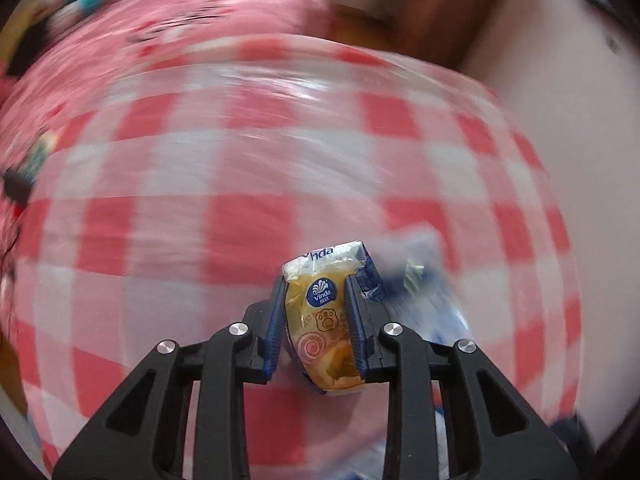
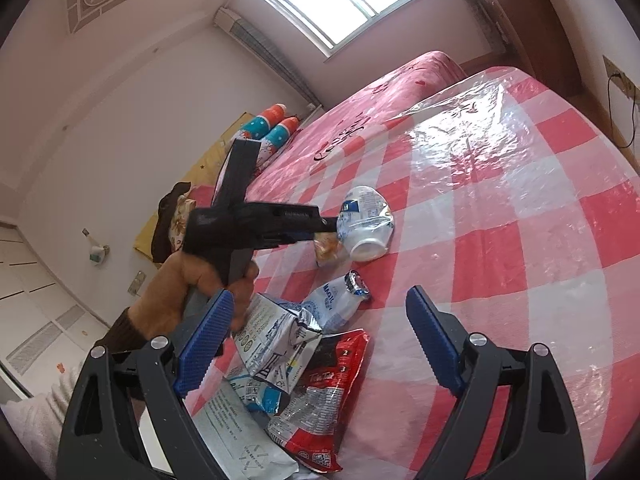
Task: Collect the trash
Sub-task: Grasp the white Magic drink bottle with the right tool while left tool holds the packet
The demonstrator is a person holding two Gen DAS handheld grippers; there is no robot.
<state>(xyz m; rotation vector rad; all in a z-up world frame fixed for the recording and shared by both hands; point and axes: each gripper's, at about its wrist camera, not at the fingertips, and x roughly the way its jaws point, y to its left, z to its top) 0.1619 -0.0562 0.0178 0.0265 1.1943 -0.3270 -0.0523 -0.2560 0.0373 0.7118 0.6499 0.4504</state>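
My left gripper point(image 1: 316, 284) is shut on a small yellow Vinda tissue packet point(image 1: 320, 320), its blue pads pressing both sides just above the checked tablecloth point(image 1: 240, 220). In the right wrist view a hand holds that left gripper point(image 2: 322, 226) with the packet point(image 2: 328, 250) at its tip, beside a crushed white container point(image 2: 366, 224). My right gripper point(image 2: 320, 298) stands open with nothing held, above a pile of trash: a small white bottle with a foil lid point(image 2: 340, 300), a silver wrapper point(image 2: 276, 340), a red wrapper point(image 2: 324, 392) and a white printed bag point(image 2: 236, 428).
The table point(image 2: 520, 200) has a red-and-white checked cloth under clear plastic. Behind it lies a pink bed point(image 2: 380, 100) with a blue and orange plush toy point(image 2: 272, 124). A blurred blue-and-white item point(image 1: 416, 280) lies right of the held packet. A wall socket and cable point(image 2: 624, 92) are at the far right.
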